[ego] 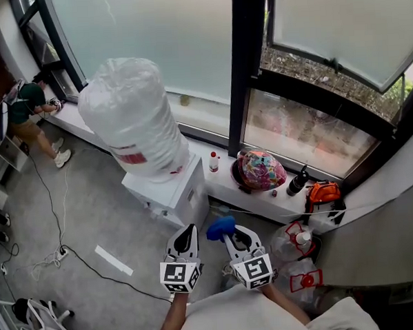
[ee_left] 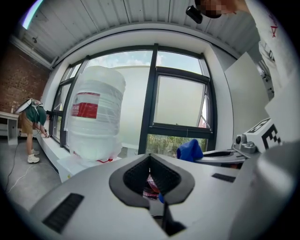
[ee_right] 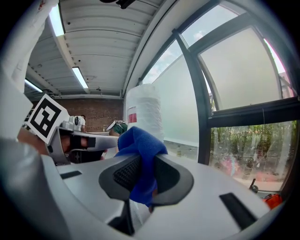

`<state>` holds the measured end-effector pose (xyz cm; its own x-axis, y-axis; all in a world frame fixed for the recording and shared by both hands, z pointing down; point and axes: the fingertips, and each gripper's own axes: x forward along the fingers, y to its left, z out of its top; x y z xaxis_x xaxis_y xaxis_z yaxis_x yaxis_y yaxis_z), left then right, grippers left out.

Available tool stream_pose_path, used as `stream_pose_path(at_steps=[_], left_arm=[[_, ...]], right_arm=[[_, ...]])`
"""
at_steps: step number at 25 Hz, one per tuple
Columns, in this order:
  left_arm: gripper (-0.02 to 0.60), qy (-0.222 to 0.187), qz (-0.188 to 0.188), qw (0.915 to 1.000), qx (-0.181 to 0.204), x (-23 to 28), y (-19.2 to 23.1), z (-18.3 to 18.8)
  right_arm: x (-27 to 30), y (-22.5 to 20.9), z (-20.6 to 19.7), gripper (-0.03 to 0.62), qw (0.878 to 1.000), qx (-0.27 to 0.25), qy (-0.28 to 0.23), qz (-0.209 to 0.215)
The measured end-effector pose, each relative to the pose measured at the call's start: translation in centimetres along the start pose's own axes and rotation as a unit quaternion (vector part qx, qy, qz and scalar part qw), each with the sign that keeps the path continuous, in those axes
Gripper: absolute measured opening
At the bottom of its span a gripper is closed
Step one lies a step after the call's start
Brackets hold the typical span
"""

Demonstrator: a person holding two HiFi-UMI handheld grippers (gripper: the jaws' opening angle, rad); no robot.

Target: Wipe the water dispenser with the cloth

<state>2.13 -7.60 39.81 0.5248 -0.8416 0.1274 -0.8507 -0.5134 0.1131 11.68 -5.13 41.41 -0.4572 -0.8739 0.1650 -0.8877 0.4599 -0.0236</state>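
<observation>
Right now my right gripper (ee_right: 140,174) is pinching the blue cloth (ee_right: 139,152) between its pads, the fabric bunched up above the jaws and a fold hanging below them. My left gripper (ee_left: 150,180) has its jaws pressed nearly together, only a thin slit between them and nothing in it. In the head view both grippers sit side by side low in the frame, left (ego: 188,232) and right (ego: 232,237), with the cloth (ego: 221,227) at the right one's tip. The water dispenser (ego: 172,195) stands just ahead of the left gripper, against the window sill (ego: 225,184), its plastic-wrapped bottle (ego: 131,116) on top. The cloth is not touching it.
</observation>
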Motion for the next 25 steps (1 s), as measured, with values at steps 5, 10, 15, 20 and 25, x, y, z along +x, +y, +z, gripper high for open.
stream_pose_path(at_steps=[5,10,15,20,25], left_arm=[[0.011,0.002,-0.012,0.9999,0.0,-5.7,0.4,-1.1],[0.011,0.01,-0.019,0.9998,-0.003,-10.6,-0.2,-2.7],[0.011,0.011,-0.021,0.9997,-0.005,-13.9,-0.9,-3.7],[0.011,0.002,-0.02,0.9998,-0.006,-14.4,-1.6,-3.4],[0.011,-0.002,-0.021,0.9998,-0.003,-14.2,-1.9,-3.0]], right_arm=[[-2.5,5.6,-0.9,0.08,1.0,0.011,0.002,-0.013],[-5.4,10.4,-2.0,0.078,1.0,0.021,-0.002,-0.021],[-7.4,12.9,-2.3,0.078,1.0,0.016,-0.008,-0.023],[-8.2,12.8,-2.1,0.078,1.0,0.005,-0.011,-0.026],[-8.3,12.2,-2.0,0.078,1.0,0.004,-0.012,-0.027]])
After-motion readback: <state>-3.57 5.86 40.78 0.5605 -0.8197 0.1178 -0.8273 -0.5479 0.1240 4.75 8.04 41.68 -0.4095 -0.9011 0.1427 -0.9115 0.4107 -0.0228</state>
